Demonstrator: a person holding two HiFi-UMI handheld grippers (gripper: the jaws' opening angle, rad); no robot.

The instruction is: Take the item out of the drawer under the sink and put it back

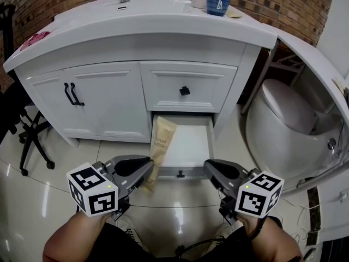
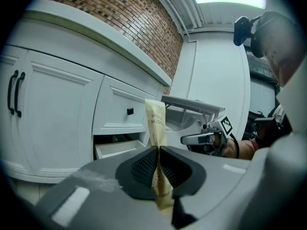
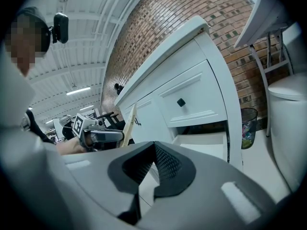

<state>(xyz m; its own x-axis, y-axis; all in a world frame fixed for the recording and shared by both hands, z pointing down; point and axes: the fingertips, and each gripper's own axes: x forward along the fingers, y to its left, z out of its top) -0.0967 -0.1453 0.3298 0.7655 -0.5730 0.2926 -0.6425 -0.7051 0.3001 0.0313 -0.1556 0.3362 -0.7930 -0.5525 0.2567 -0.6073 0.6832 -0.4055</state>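
Tan packet [image 1: 162, 138] clamped in left gripper [image 1: 150, 168], over open drawer [image 1: 188, 141] just ahead; right gripper [image 1: 208, 168] closed, empty. Probably the put-back step; next, lower packet in.

Flat tan packet [image 1: 160, 146], upright, over left side of open white drawer [image 1: 190, 143].

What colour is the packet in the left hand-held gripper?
Tan, like brown paper, with darker print; the packet shows best in the left gripper view.
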